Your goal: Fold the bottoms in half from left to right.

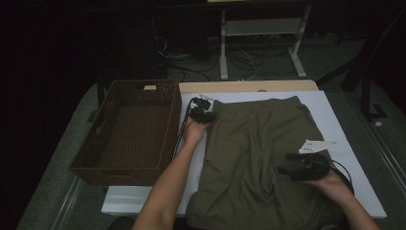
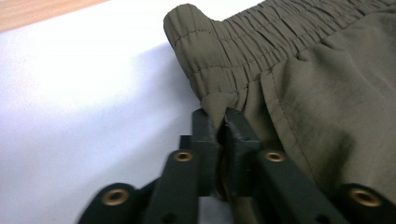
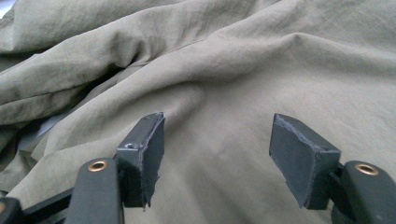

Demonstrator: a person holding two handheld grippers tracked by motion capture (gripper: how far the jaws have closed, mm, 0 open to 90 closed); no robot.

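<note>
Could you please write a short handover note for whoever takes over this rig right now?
Left gripper: jaws shut on a pinch of fabric just below the elastic waistband corner of the olive shorts.
Right gripper: jaws open, hovering over the shorts' fabric with nothing between them; in the high view it sits over the right side of the garment.
Things: the shorts lie mostly flat on the white board, waistband at the far edge. The brown wicker basket stands to the left with nothing visible inside.
Done: one corner gripped.
Left: probably grip with the right gripper, fold, and move the shorts to the basket.
</note>
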